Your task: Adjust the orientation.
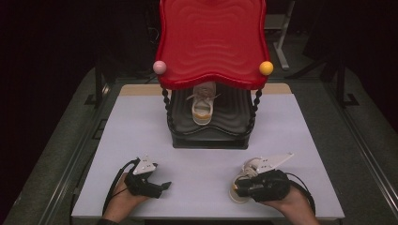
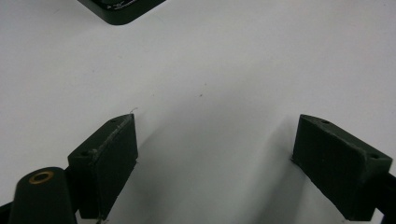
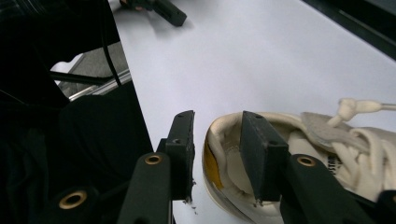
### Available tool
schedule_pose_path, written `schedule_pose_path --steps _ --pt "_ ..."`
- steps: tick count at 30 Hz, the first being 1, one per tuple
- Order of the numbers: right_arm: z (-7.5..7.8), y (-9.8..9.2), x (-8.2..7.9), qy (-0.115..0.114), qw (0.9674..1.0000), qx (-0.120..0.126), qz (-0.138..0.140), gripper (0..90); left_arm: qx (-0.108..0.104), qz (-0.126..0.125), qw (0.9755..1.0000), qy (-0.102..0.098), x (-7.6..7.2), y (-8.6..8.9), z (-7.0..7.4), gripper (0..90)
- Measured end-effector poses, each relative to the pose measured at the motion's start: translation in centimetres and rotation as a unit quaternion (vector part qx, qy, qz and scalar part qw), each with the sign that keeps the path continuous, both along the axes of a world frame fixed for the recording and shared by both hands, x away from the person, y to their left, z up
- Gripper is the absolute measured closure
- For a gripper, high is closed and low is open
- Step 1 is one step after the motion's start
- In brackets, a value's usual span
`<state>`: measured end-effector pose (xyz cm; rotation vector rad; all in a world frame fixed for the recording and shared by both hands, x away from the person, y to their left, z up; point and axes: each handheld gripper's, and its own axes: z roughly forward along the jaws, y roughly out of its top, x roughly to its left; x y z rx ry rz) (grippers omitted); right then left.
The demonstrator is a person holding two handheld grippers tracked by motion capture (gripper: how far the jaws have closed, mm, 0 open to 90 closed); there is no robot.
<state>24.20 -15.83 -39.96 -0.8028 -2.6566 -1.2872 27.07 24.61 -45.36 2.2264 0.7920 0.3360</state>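
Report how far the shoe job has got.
Done: one shoe sits on the lower shelf of the red-topped rack. In hand: the right gripper straddles the heel rim of the second shoe at the table's near edge, jaws not pressing. Left: gripping it and shelving it. The left gripper waits open.

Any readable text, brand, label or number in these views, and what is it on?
"STAR" - partial black letters on the side of the shoe in the right gripper view; the rest is cut off.
Pale print on the black rack base corner, left gripper view - too small and blurred to read.
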Motion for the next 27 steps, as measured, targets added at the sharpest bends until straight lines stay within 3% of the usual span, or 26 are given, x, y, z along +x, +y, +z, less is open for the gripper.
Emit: schedule_pose_path --steps 7,12,16,21,27 --pt "-1.0 0.5 0.3 0.015 0.9998 -0.016 0.002 64.8 0.0 0.0 1.0 0.0 0.0 0.0 0.0 12.9" --pt "-1.0 0.8 0.4 0.013 0.9997 -0.02 0.004 73.2 0.0 0.0 1.0 0.0 0.0 0.0 0.0 12.9" --pt "-0.7 1.1 0.0 -0.007 0.9992 -0.033 0.022 78.2 0.0 -0.001 1.0 0.0 0.0 0.0 0.0 12.9" --pt "-0.5 1.7 -0.3 -0.015 0.9986 -0.036 0.035 78.3 0.0 0.0 1.0 0.0 0.0 0.0 0.0 12.9" --pt "0.3 2.6 -0.2 -0.021 0.998 -0.027 0.052 78.4 0.0 0.0 1.0 0.0 0.0 0.0 0.0 12.9"
